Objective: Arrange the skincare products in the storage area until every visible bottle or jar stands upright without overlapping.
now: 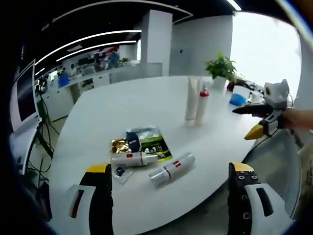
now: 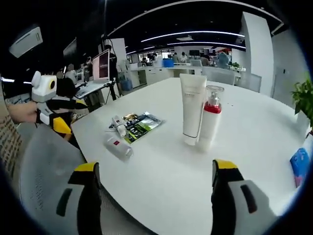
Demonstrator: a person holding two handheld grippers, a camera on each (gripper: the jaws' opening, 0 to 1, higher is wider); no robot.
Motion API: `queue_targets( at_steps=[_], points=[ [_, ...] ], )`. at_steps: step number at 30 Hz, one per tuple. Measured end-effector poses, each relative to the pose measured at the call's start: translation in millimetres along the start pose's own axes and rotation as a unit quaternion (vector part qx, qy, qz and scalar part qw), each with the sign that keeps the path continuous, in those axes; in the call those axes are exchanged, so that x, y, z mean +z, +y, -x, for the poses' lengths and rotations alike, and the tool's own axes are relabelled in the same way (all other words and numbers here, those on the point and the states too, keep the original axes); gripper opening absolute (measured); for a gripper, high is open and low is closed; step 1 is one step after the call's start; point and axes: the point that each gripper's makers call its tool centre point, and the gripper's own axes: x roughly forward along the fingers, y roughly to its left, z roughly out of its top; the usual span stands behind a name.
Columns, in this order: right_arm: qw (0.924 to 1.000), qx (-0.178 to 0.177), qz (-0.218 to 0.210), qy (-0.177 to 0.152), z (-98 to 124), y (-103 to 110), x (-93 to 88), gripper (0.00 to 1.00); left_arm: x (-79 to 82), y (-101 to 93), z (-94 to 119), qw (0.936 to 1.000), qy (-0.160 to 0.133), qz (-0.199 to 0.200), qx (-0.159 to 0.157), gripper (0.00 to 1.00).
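The white worktop carried two groups of products. Near its middle a white tube stood upright on its cap, with a red-and-white pump bottle standing just beside it, the two touching or nearly so. Toward the edge nearer the person, well apart from the standing pair, a short white bottle with a red label lay on its side. Next to it a smaller white tube lay flat, resting partly on a heap of sachets in green, blue and gold.

The left tongs hung over the worktop edge near the lying items, jaws spread wide and holding nothing. The right tongs were likewise spread and holding nothing, poised over the worktop short of the standing pair.

A potted plant and a blue packet sat at the far side. A grey chair back stood beside the worktop. The office behind held desks and monitors.
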Motion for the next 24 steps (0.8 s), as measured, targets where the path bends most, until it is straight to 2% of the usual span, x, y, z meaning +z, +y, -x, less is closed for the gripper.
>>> queue_targets(
  at_steps=[8,14,24],
  points=[
    [0.9961,0.062,0.049,0.038,-36,24,-0.4,0.93,-0.7,3.7,0,0.9999,-0.004,0.009,0.005,0.95],
    [0.9860,0.111,0.105,0.067,-67,43,0.8,0.88,-1.9,0.6,-1,1.0000,-0.001,0.007,0.000,0.94],
    [0.9684,0.172,0.152,0.099,-107,70,-4.0,0.82,-1.8,2.8,-2,0.9997,-0.003,0.023,-0.001,0.93]
  ],
)
